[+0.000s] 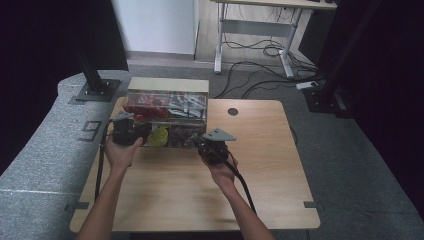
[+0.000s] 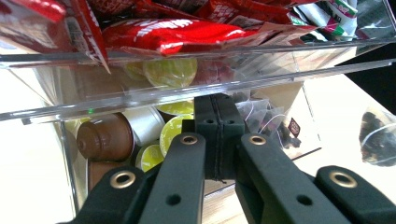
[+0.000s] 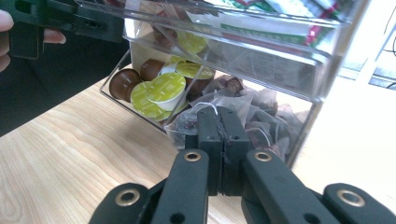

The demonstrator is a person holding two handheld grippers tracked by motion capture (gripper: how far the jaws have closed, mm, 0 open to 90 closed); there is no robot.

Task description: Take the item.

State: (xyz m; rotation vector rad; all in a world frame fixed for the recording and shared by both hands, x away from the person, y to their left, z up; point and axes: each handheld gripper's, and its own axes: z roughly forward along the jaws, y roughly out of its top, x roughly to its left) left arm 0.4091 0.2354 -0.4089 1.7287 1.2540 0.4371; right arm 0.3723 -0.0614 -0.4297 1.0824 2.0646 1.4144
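Where both tools meet the clear organiser [image 1: 167,107], left gripper [image 2: 218,122] jaws pressed together before coffee capsules [image 2: 140,135], right gripper [image 3: 218,130] pinching a tea bag [image 3: 187,125] string.

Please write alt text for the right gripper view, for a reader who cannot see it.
The right gripper, jaws shut, points at tea bags in the lower tier of a clear plastic organizer on a wooden table. Beside them lie coffee capsules, green-lidded and brown.

The clear 2-tier organizer [image 1: 166,116] blocks the far-left part of the surface [image 1: 260,165]. Its upper shelf [image 2: 187,88] overhangs the lower bin, leaving a low gap above the capsules [image 3: 161,91] and tea bags [image 3: 261,123]. The surface's near and right areas lie open.
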